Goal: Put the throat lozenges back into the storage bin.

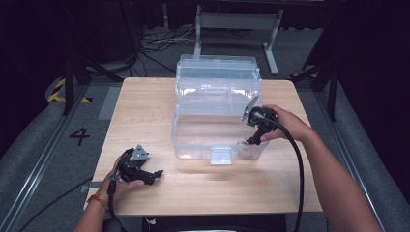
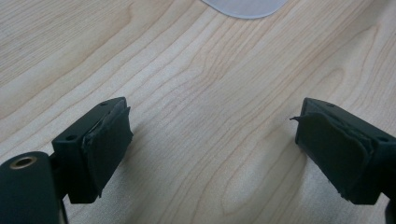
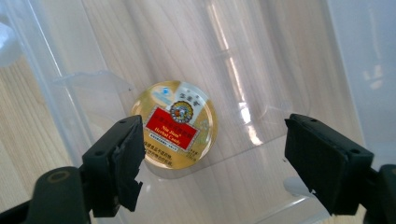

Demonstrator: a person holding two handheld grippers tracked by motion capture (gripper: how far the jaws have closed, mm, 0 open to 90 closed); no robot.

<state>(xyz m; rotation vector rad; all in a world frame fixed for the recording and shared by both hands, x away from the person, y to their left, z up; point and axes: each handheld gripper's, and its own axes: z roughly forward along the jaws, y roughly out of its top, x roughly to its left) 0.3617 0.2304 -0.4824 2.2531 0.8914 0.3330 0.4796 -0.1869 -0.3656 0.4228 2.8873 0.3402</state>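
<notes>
- Hovering inside the clear plastic box (image 1: 217, 130), at its front right corner, is the right gripper (image 1: 245, 143); a hand (image 1: 283, 123) holds it from the box's right side.
- The right gripper view looks down into the box: the right gripper (image 3: 212, 161) has its jaws spread wide, released, with nothing between the pads.
- A round gold tin (image 3: 173, 130) with a red label lies flat on the box floor, beyond the gap and nearer the left jaw; that jaw's tip overlaps the tin's edge in the picture, but whether they touch cannot be told.
- In the high view the tin itself is too small and blurred to make out through the box wall.
- The box stands at the middle of the wooden table (image 1: 145, 111), its lid (image 1: 216, 67) swung back and upright behind it; a clasp (image 1: 221, 155) hangs on the front wall.
- The left gripper (image 1: 155, 176) rests low on the table, well to the left of the box and nearer the front edge, held in the left hand (image 1: 123, 179).
- The left gripper view shows the left gripper (image 2: 210, 140) with jaws wide apart, released, with bare wood grain between them.
- A pale rounded corner of the box (image 2: 245, 7) shows at the top edge of that view, well ahead of the jaws.
</notes>
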